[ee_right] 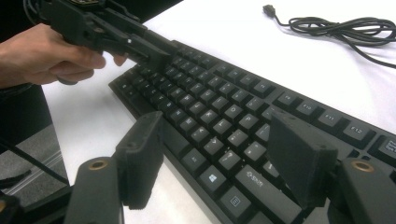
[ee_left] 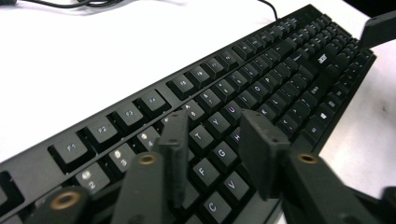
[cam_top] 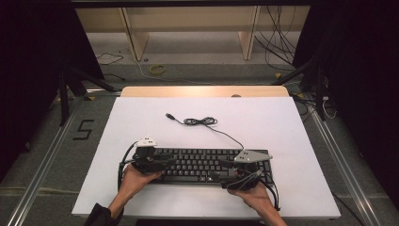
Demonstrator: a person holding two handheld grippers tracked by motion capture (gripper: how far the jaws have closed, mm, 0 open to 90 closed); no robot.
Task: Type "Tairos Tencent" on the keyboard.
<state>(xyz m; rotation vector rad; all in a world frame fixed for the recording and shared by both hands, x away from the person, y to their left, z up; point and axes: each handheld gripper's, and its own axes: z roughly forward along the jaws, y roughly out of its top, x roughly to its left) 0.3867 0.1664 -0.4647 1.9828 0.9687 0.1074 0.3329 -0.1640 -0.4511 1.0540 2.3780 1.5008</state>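
Bare white table (cam_top: 141,122) lies open left, right and behind the keyboard (cam_top: 197,165). Only obstacle there: coiled cable (cam_top: 200,121) with its plug (cam_top: 168,115), mid-table behind the keyboard. Both grippers crowd the keyboard's ends.

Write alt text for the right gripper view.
The right gripper hovers with open jaws over the near edge of a black keyboard on a white table. Farther off, a hand holds the left gripper over the keys; a coiled cable lies beyond.

Overhead plus claw-mounted close-ups — shared keyboard (cam_top: 207,165)
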